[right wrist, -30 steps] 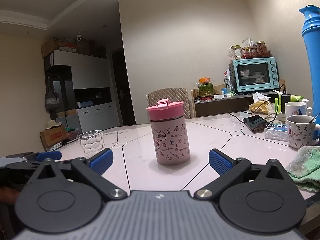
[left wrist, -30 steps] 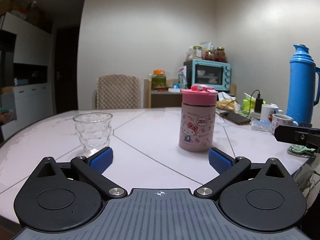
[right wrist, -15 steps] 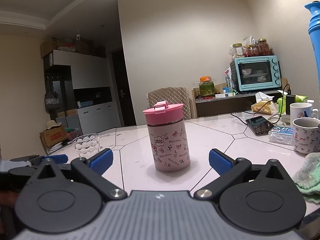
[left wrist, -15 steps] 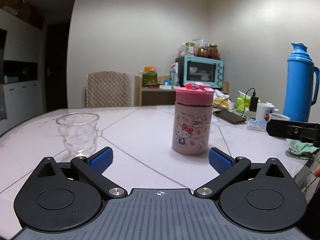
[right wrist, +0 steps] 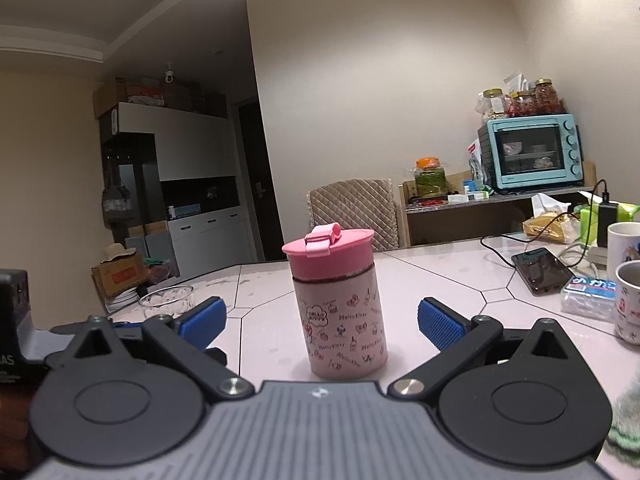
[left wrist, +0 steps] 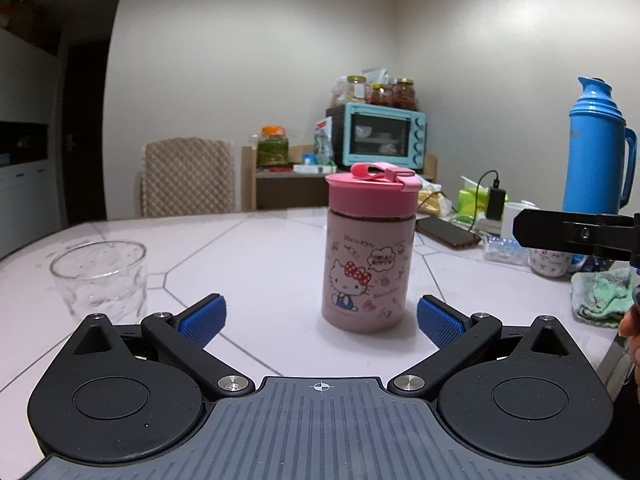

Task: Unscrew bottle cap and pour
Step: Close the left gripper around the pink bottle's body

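A pink Hello Kitty bottle (left wrist: pixel 366 268) stands upright on the white table (left wrist: pixel 260 248), its pink cap (left wrist: pixel 372 194) on. It also shows in the right wrist view (right wrist: pixel 340 312) with its cap (right wrist: pixel 328 254). A clear glass (left wrist: pixel 100 280) stands left of it, and shows far left in the right wrist view (right wrist: pixel 168 300). My left gripper (left wrist: pixel 320 318) is open and empty, short of the bottle. My right gripper (right wrist: pixel 322 322) is open and empty, its jaws either side of the bottle's lower body, not touching.
A blue thermos (left wrist: pixel 596 160), mugs (right wrist: pixel 624 248), a phone (right wrist: pixel 544 270), a tissue pack (right wrist: pixel 586 294) and a green cloth (left wrist: pixel 598 296) crowd the table's right side. A chair (left wrist: pixel 186 178) and a teal oven (left wrist: pixel 380 134) stand behind.
Both grippers have moved closer to the bottle, which looms larger in both views. The left view has swung so the glass sits further left. Jaws stay open.
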Demonstrator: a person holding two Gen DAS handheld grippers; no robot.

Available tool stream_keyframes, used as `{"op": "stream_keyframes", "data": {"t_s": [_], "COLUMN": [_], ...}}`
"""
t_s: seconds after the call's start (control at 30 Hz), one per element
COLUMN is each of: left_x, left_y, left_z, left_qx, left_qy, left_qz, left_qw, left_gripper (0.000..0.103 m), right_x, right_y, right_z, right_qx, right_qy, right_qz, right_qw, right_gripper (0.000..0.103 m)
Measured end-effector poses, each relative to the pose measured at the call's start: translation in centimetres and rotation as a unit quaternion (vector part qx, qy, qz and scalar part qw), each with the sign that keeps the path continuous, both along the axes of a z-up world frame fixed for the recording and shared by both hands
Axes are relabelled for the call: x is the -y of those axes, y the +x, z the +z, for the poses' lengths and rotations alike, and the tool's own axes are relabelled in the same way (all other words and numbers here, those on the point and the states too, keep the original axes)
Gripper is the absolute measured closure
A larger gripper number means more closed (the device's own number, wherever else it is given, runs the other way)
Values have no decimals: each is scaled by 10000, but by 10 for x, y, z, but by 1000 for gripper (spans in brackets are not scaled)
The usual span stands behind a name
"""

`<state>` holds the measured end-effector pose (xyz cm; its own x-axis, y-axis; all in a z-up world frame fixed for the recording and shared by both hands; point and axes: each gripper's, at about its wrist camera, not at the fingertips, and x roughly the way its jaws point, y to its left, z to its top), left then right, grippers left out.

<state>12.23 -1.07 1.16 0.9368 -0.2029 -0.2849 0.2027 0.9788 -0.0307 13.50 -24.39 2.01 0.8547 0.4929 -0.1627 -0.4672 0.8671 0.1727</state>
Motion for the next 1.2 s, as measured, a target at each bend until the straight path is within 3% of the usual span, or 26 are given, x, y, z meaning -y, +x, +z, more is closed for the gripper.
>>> {"op": "stream_keyframes", "data": {"t_s": [0.5, 1.2], "left_x": [10, 25], "left_y": [54, 98], "left_z": [-2, -5], "left_qx": [-183, -138], "left_qy": [8, 70], "left_qz": [-398, -1074], "left_qw": [9990, 9941], "left_gripper": [0, 0], "right_x": [-2, 3], "right_y": [27, 59], "right_z": [6, 8], "right_qx": [8, -45], "right_qy": [-94, -273], "right_qz": [181, 474], "right_qw": [9998, 9985], "right_gripper": [0, 0]}}
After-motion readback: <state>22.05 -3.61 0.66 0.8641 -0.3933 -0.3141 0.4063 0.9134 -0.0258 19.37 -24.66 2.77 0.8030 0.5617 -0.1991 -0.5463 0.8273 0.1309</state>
